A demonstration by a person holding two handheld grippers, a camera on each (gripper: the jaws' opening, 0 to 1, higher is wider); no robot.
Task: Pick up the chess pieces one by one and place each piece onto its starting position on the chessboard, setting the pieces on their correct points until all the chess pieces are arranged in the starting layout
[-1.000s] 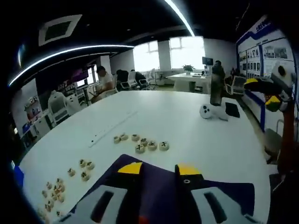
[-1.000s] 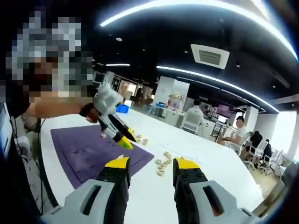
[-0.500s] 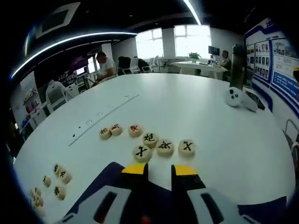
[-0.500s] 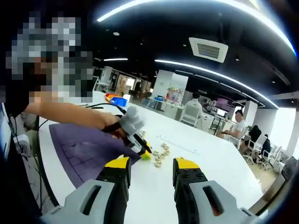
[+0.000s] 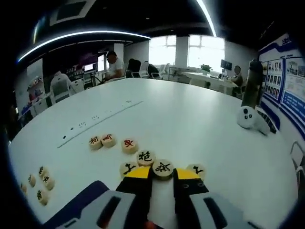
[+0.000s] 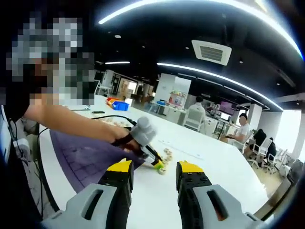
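The left tool stands open, empty, its jaws bracketing one chess piece on the bench, off the purple board. The right tool hangs open, empty. Judging by the many loose pieces, setup has barely begun.

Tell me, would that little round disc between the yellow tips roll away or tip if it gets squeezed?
Probably not. The chess piece lies flat like a low disc on the table, so it shouldn't tip. It looks wooden and rigid. The left gripper might nudge its close neighbours.
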